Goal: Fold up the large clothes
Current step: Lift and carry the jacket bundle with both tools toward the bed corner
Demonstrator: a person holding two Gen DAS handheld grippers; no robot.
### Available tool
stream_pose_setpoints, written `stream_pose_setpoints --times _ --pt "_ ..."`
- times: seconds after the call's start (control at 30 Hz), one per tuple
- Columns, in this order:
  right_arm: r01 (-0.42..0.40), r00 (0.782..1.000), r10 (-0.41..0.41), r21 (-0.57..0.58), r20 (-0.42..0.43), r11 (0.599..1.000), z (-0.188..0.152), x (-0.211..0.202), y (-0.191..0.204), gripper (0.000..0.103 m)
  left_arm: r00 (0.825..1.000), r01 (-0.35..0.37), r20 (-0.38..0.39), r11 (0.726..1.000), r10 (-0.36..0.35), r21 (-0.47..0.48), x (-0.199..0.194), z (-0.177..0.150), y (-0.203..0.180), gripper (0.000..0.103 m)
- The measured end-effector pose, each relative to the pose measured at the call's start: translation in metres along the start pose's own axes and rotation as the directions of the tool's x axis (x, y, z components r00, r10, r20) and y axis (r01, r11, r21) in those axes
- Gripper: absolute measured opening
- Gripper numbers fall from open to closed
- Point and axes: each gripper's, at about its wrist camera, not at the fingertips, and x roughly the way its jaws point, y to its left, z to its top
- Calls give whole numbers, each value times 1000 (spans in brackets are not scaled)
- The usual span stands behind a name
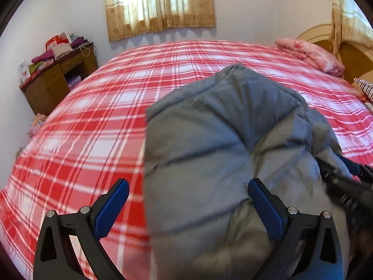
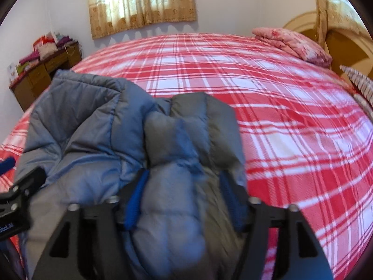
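Observation:
A puffy grey-blue quilted jacket (image 1: 221,128) lies bunched on the red plaid bed (image 1: 93,128). My left gripper (image 1: 188,193) is open wide. Its left finger hangs over the bedspread and its right finger rests against the jacket, whose left edge runs between them. In the right wrist view a thick fold of the jacket (image 2: 93,128) bulges up between the fingers of my right gripper (image 2: 184,198). Those jaws stand wide, and the cloth fills the gap and partly covers both blue pads (image 2: 137,196). Each gripper shows at the edge of the other's view, the right gripper (image 1: 345,186) and the left gripper (image 2: 14,186).
A folded pink quilt (image 1: 312,53) lies at the far right of the bed by the wooden headboard (image 1: 356,56). A striped cloth (image 1: 366,86) sits at the right edge. A brown desk (image 1: 53,79) piled with clothes stands at the left wall, under a curtained window (image 1: 158,4).

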Motion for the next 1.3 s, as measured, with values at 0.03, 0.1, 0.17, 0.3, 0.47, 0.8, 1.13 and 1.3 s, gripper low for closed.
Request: stream_pose_setpoints --times 0.03,0.1,0.17,0.3,0.47,0.8,1.13,1.3 --pt "-8 1000 8 3 1 1000 -2 -4 -3 85 1000 22 -15 1000 -22 -23 -2 -5 5 102" --pt "-35 999 35 2 -8 999 -5 -11 -9 87 998 60 -21 996 -61 -68 -7 -17 15 102" --pt "-73 997 73 8 -21 997 -7 -14 -13 87 996 85 -29 992 -88 -93 -12 -26 19 102" --pt "-138 989 140 37 -57 990 -18 -4 -14 87 992 118 -30 988 -121 -98 -6 -36 18 102" --pt "-173 983 176 58 -52 983 -24 3 -15 83 987 154 -20 984 -157 -90 1 -42 16 102" --pt "-301 952 303 54 -28 952 -34 -3 -13 47 968 251 14 967 -250 -46 -1 -46 3 71" --pt "-381 922 377 32 87 924 -36 -38 -3 21 978 167 118 985 -171 41 -58 -36 -1 24" --pt "-455 882 449 13 140 890 -26 -65 22 20 973 136 181 990 -142 47 -95 -28 22 23"
